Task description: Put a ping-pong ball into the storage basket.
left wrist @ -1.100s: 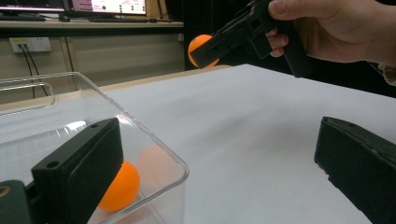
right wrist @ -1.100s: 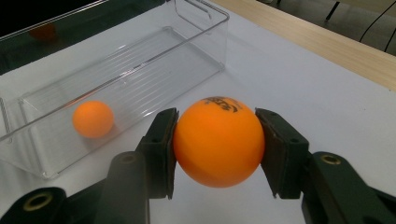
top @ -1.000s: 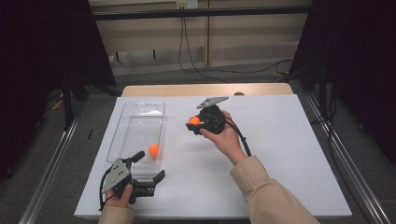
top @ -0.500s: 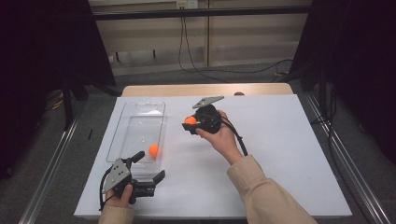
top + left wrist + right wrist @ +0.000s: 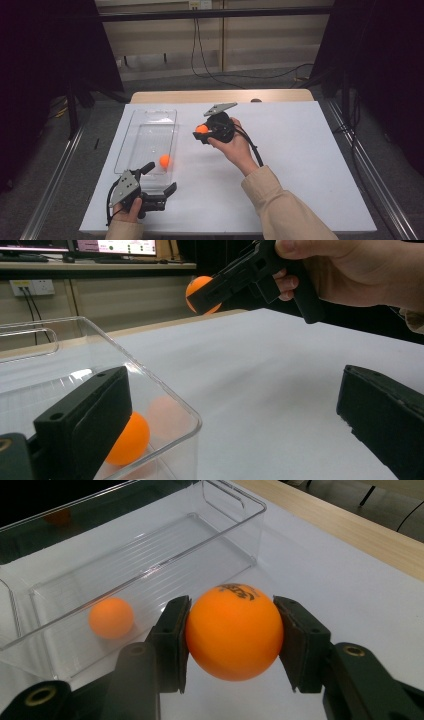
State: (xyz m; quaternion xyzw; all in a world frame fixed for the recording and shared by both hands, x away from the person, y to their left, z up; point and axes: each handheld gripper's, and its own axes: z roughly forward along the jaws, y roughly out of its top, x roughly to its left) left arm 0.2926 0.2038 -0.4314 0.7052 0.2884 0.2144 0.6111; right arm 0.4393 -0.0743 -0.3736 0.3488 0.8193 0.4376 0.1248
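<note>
The right tool (image 5: 232, 640) clenches a smooth, round orange ball (image 5: 233, 631) between black pads. The left tool (image 5: 161, 179) rests released beside a clear plastic box (image 5: 150, 120) holding a second ball (image 5: 164, 160) on the white worktop (image 5: 300, 150).

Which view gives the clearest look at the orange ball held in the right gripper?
The right gripper view: the held ball sits large and sharp there, clamped between both pads, print visible. In the high view it is a small orange dot at the right gripper; in the left gripper view it is partly hidden.

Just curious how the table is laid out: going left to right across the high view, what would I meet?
Left gripper → loose ball in the clear box → held ball → right gripper → right hand.
</note>
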